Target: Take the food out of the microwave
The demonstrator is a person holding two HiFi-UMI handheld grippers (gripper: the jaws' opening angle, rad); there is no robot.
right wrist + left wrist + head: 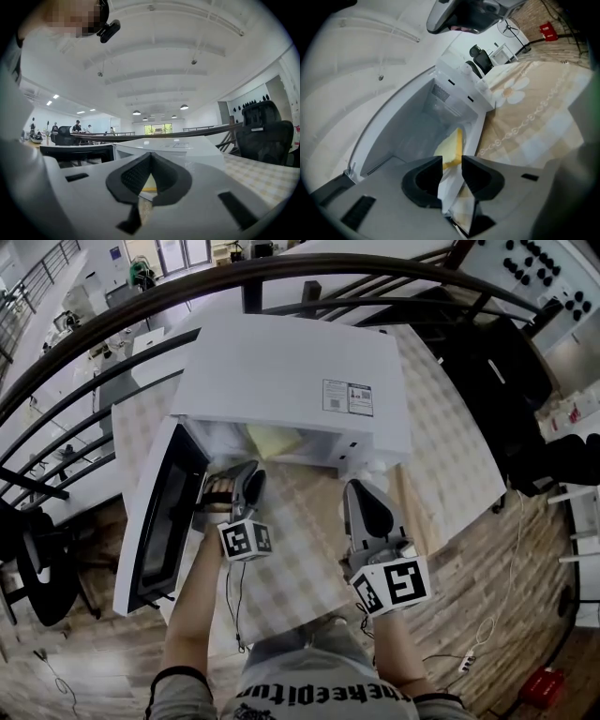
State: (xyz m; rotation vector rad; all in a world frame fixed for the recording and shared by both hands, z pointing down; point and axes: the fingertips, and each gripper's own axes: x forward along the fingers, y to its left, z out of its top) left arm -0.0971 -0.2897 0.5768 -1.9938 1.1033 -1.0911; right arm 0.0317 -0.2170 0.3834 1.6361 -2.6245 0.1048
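**Step in hand (my read):** reach into the open microwave [291, 371] w/ the L gripper [451, 163] and take hold of the food [272, 439].

**Status**
- The microwave stands on a table w/ a checked cloth [309, 559]. Its door [155, 521] is swung wide to the left.
- The food, a pale yellow slab, lies inside the cavity [412, 126] and is not yet out.
- L gripper: jaws spread, nothing pinched. It sits low at the cavity mouth, aimed at the slab, which shows just past the gap.
- R gripper [150, 158]: jaws pressed together, empty. It is outside, in front of the microwave's right half.

**Doing it well**
1. Hold the jaws spread until the slab's near edge is between the pads, then close.
2. The slab looks soft, so grip lightly. I can't tell if it rests on a dish.
3. Draw straight back out, level, no tilt.

**Edges & room**
- The opening is low, w/ the roof lip above and the sill below, so there is little up/down play.
- The door stands just beside the L gripper's outer side, so no swinging left.
- The opening's front frame runs just beside the food. Keep the jaws off it.
- The bare cloth in front of the microwave, between the two grippers, looks like the free set-down area.
- R gripper is well apart from the pull-out path.
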